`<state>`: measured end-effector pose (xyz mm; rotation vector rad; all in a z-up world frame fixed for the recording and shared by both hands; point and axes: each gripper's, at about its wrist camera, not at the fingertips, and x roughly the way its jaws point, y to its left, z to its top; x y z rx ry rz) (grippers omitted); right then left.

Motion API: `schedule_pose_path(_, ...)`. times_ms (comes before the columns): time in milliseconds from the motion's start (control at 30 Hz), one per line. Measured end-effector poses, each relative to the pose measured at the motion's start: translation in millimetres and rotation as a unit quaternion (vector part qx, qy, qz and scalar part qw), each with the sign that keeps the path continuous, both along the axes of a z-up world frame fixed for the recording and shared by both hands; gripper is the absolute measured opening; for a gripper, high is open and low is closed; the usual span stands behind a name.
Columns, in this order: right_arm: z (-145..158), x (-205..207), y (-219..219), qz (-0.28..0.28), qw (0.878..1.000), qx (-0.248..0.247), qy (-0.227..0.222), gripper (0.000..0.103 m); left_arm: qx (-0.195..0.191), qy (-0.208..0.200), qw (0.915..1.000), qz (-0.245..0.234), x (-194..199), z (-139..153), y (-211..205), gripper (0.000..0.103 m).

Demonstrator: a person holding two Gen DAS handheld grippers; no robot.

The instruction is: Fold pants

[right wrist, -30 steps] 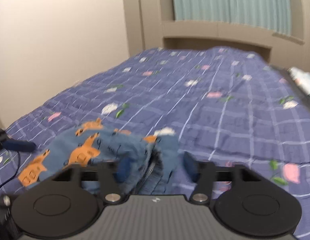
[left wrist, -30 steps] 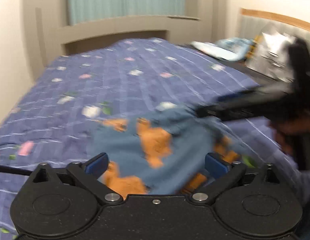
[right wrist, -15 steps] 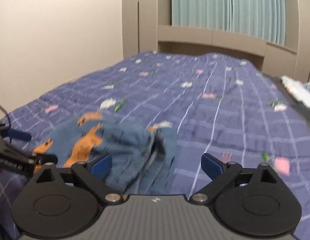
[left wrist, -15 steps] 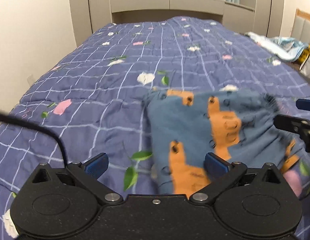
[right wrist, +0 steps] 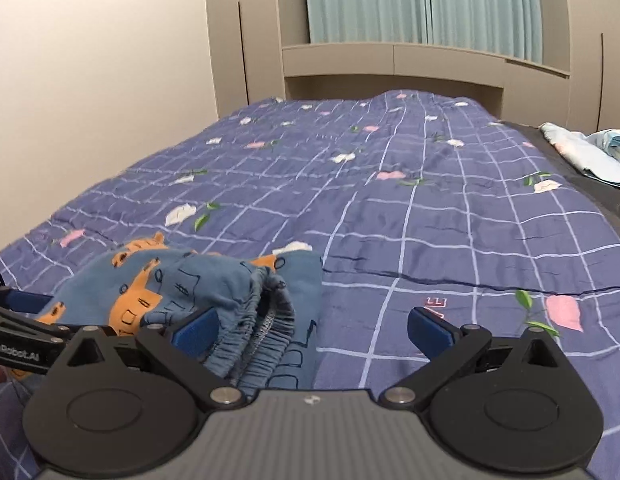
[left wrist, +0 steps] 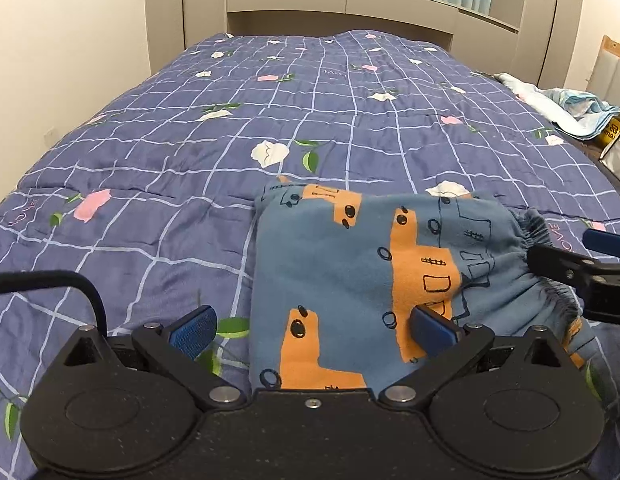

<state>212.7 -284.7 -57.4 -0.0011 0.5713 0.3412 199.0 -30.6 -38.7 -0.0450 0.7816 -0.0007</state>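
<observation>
Small blue pants (left wrist: 374,272) with orange vehicle prints lie folded on the purple checked bedspread (left wrist: 310,120), elastic waistband to the right. My left gripper (left wrist: 314,330) is open and empty, hovering over the near left edge of the pants. In the right wrist view the pants (right wrist: 181,284) lie at lower left with the gathered waistband (right wrist: 265,320) facing me. My right gripper (right wrist: 314,330) is open and empty, its left finger (right wrist: 195,330) just by the waistband. The right gripper also shows in the left wrist view (left wrist: 590,276) at the right edge.
A beige headboard with shelf (left wrist: 342,4) and teal curtains stand at the far end. A light blue cloth pile (left wrist: 566,108) lies at the bed's right side beside a yellow packet. A black cable (left wrist: 69,284) crosses the near left. A wall runs along the left.
Both grippers let go of the pants and drew back; the right one opened. The pants now lie flat and folded. The views steadied toward the headboard.
</observation>
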Motion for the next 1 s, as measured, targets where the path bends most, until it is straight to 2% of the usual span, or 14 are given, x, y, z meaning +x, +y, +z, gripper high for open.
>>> schedule_pose_path(133, -4, -4, 3, -0.011, 1.0, -0.015, 0.014, 0.103, -0.001, -0.005, 1.0, 0.003, -5, 8, 0, 0.102)
schedule_pose_path(300, 6, -21, -3, -0.039, 0.999, 0.003, 0.016, 0.103, -0.015, -0.021, 0.9996, 0.01, -23, 24, 3, 0.102)
schedule_pose_path(467, 16, -55, -2, -0.047, 0.999, 0.014, 0.002, 0.103, -0.068, -0.045, 0.9965, 0.013, -50, 41, 1, 0.102)
schedule_pose_path(567, 21, -77, -5, -0.062, 0.998, 0.02, -0.01, 0.103, -0.139, -0.073, 0.9875, 0.015, -69, 48, -4, 0.102)
schedule_pose_path(633, 25, -88, -9, -0.068, 0.997, 0.025, -0.016, 0.103, -0.185, -0.099, 0.9774, 0.023, -81, 51, -8, 0.102)
schedule_pose_path(733, 30, -104, -12, -0.076, 0.997, 0.025, -0.025, 0.103, -0.221, -0.129, 0.9655, 0.048, -95, 53, -13, 0.102)
schedule_pose_path(800, 34, -114, -13, -0.078, 0.996, 0.024, -0.033, 0.103, -0.215, -0.121, 0.9671, 0.062, -95, 57, -15, 0.102)
schedule_pose_path(900, 39, -127, -10, -0.083, 0.995, 0.029, -0.043, 0.103, -0.172, -0.104, 0.9744, 0.101, -98, 65, -15, 0.102)
schedule_pose_path(1000, 44, -139, -7, -0.073, 0.995, 0.035, -0.057, 0.103, -0.196, -0.117, 0.9683, 0.102, -111, 73, -4, 0.102)
